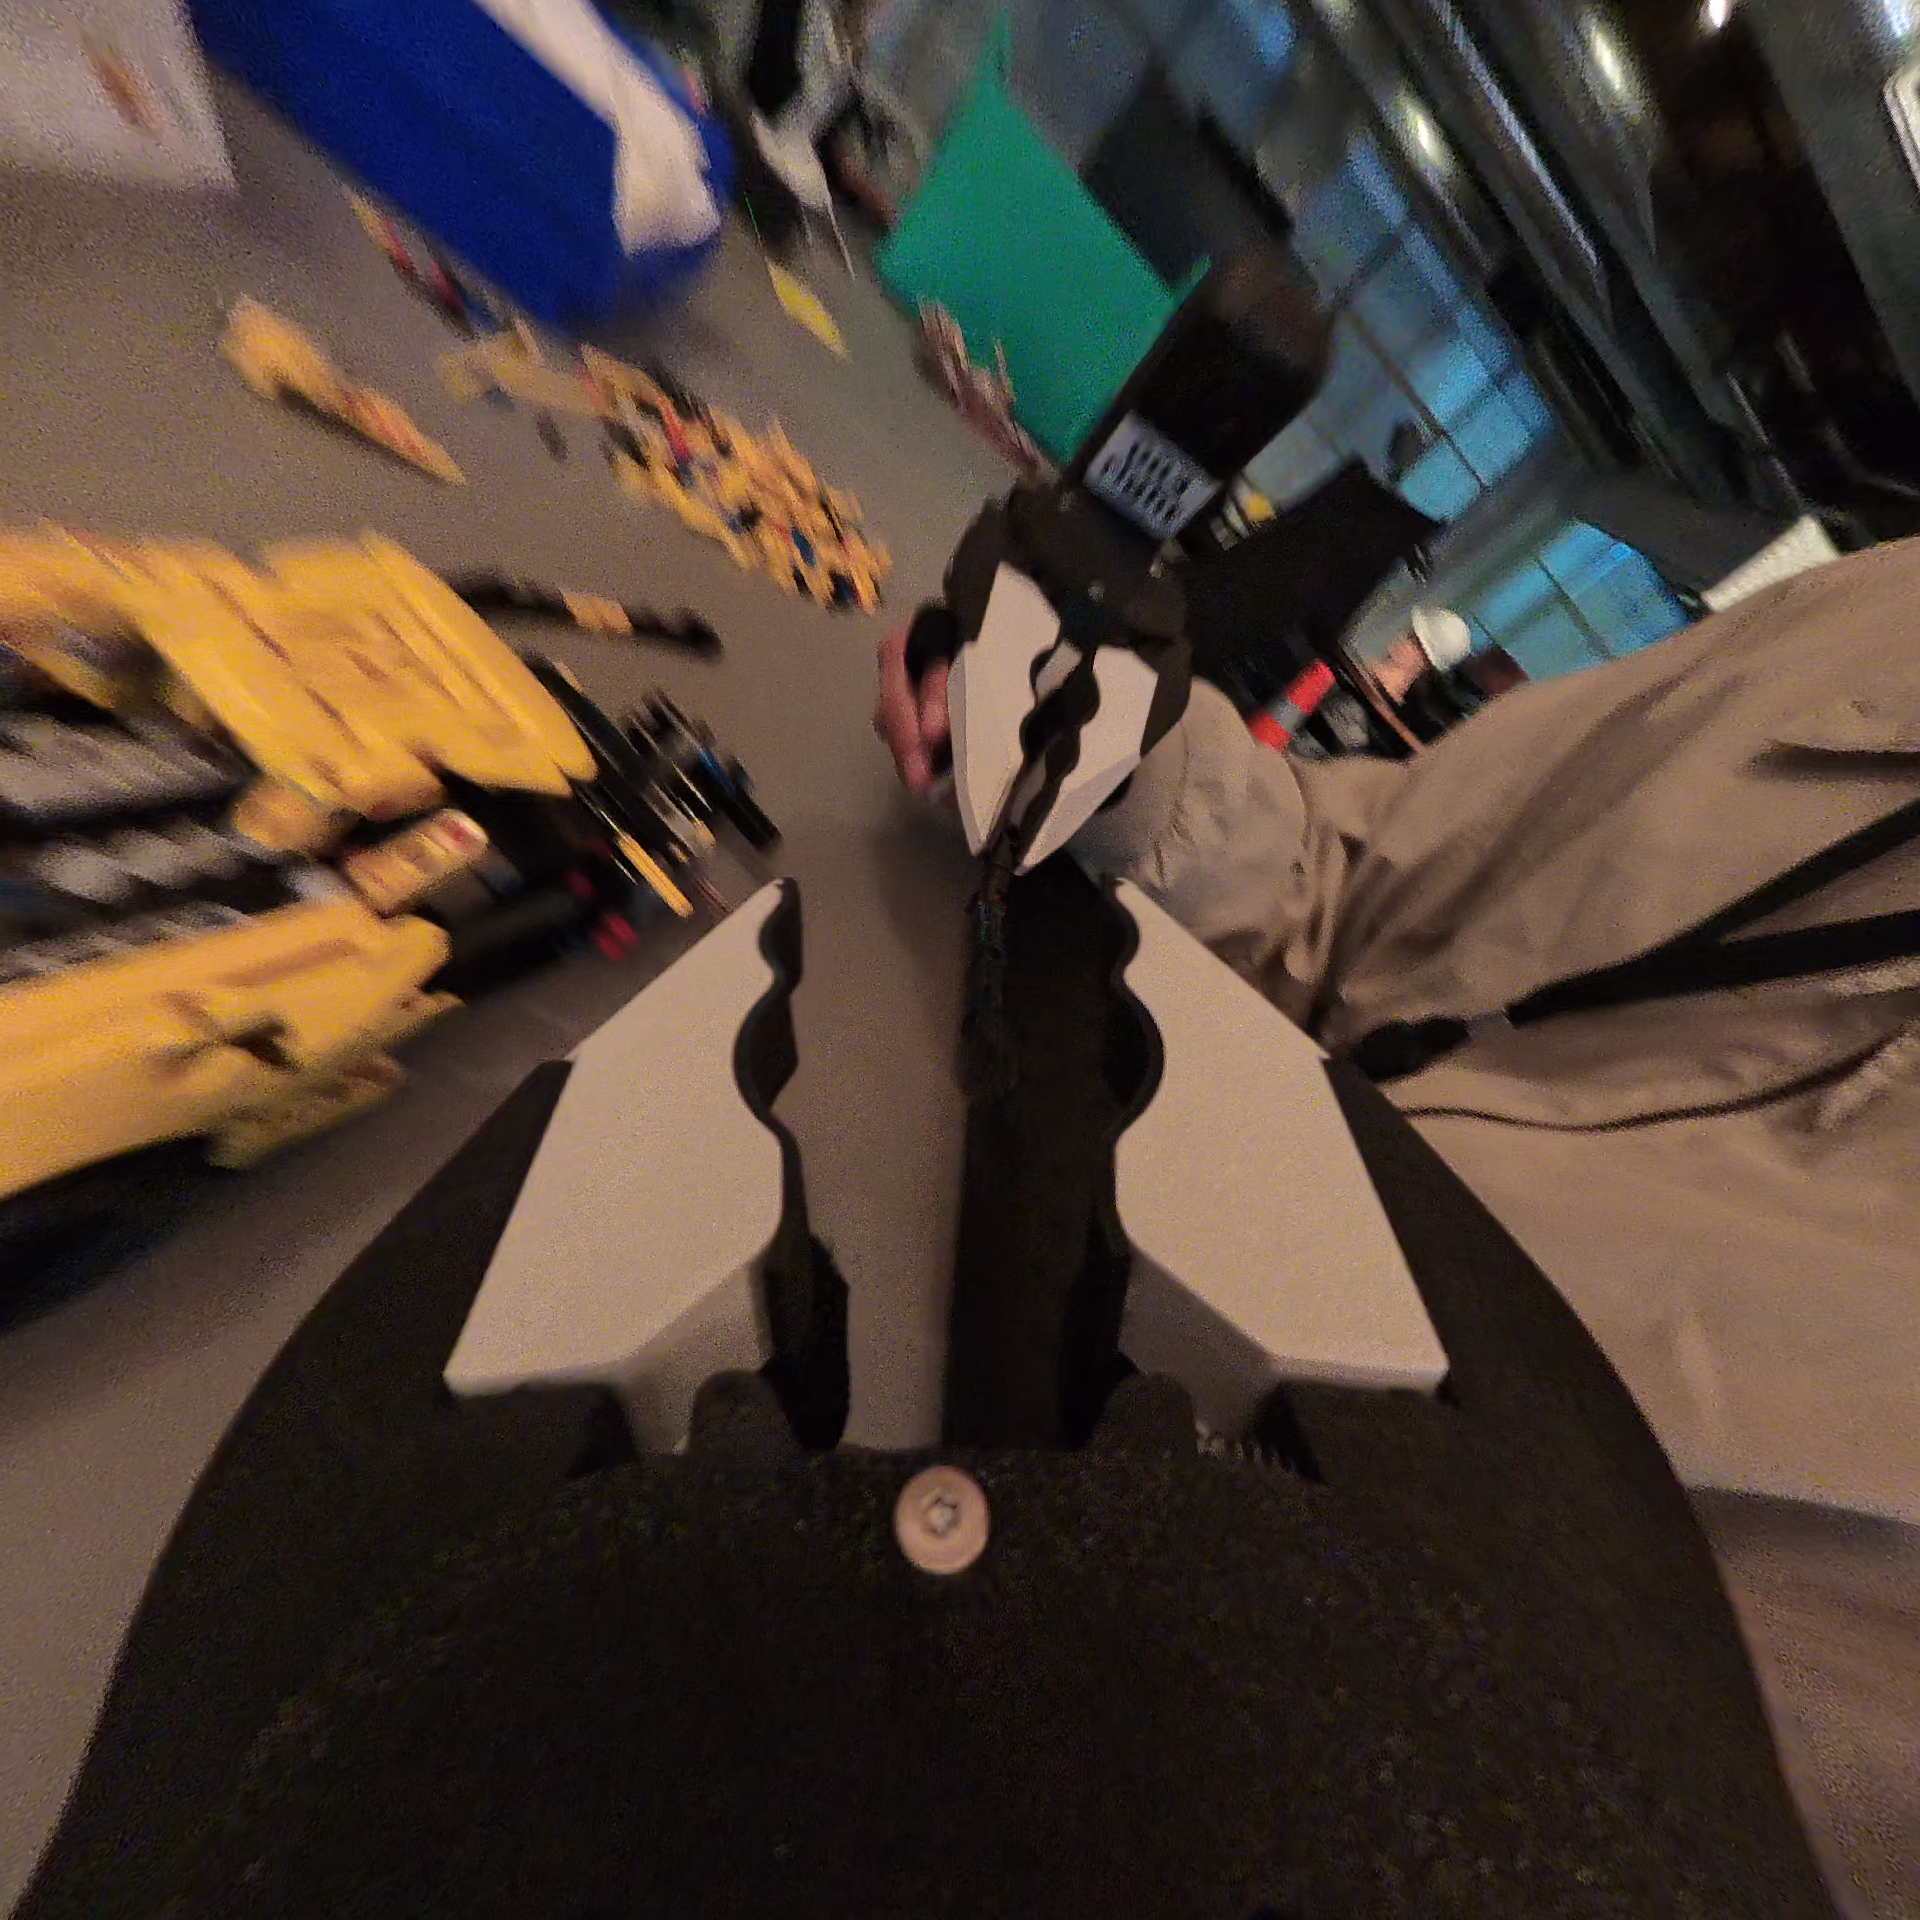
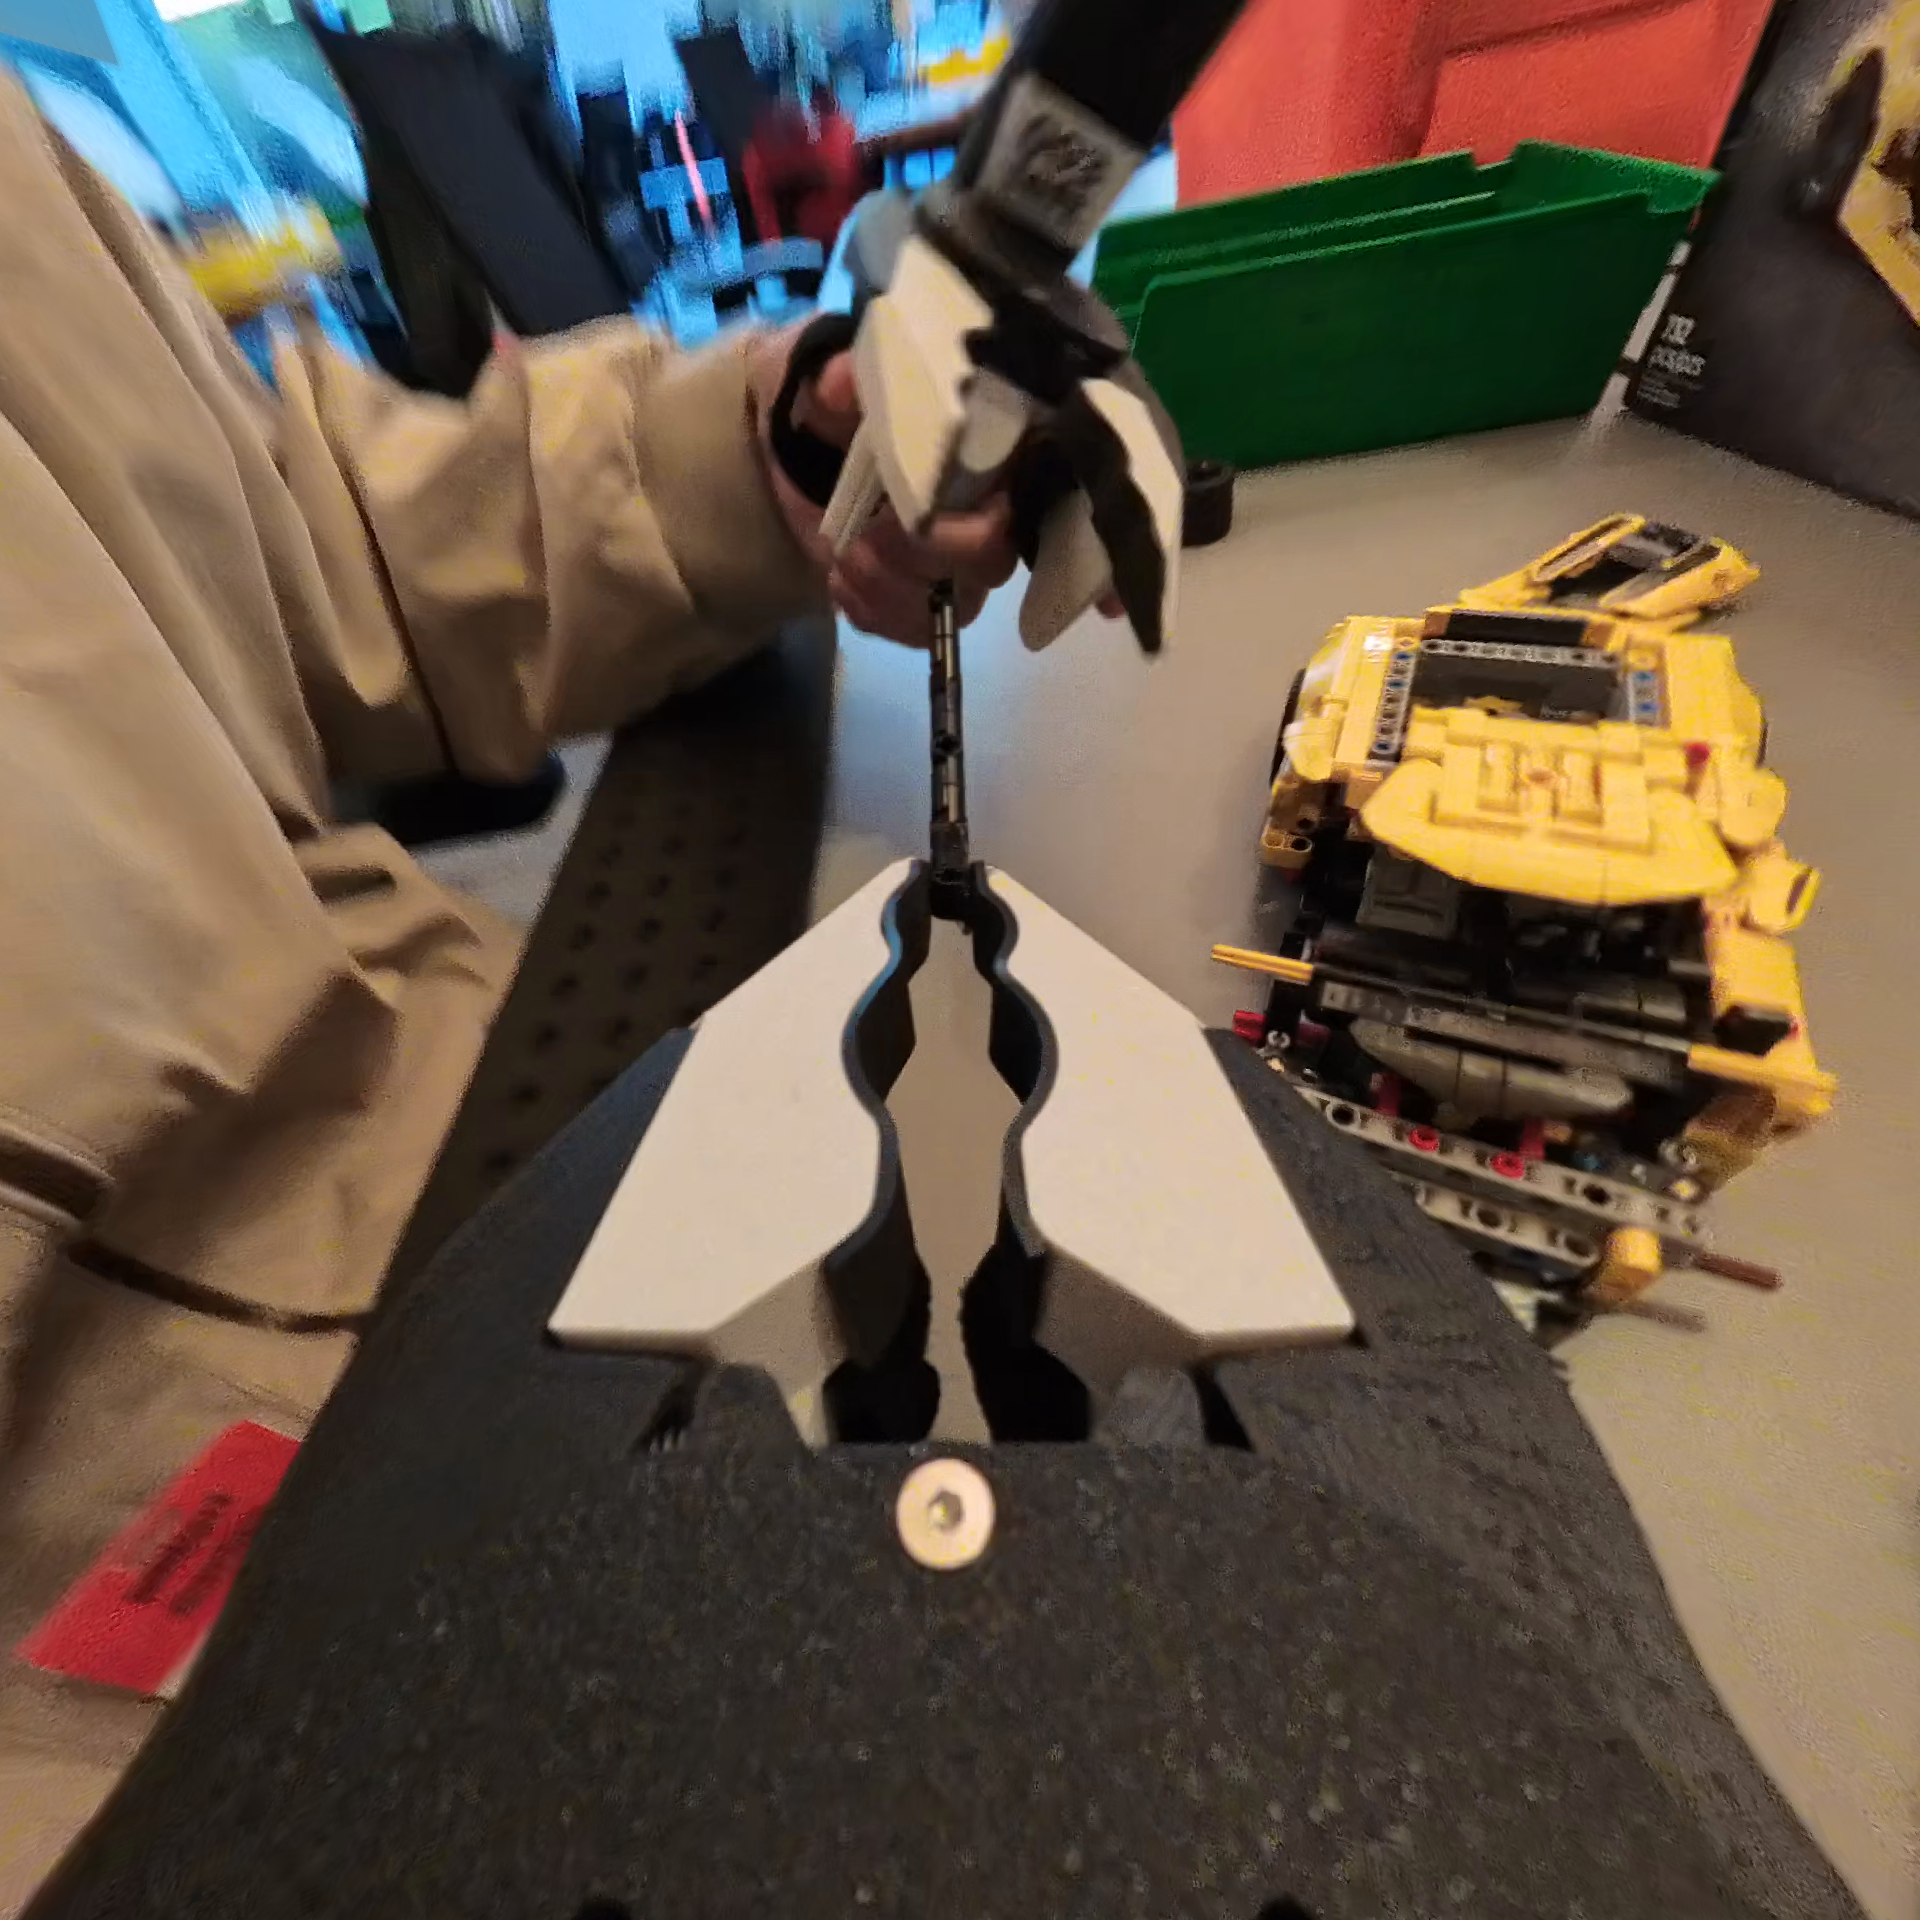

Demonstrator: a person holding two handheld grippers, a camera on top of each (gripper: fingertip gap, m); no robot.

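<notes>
Two grippers, one black rod. Right gripper (image 2: 951, 883) clenched on near end of the thin black rod (image 2: 945, 727); the far end runs up to the person's hand (image 2: 914, 566). Left gripper (image 1: 951, 904) fingers apart, empty. One yellow brick car (image 2: 1538, 883) on grey surface (image 2: 1091, 727), w/ one green bin (image 2: 1382, 301) behind. Box has print, too blurred to read.

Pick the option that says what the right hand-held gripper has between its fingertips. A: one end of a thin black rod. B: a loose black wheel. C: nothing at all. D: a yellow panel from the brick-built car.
A: in the right wrist view the right hand-held gripper pinches the near end of the thin black rod, whose far end reaches the left hand-held gripper; the yellow brick-built car sits apart.
</notes>
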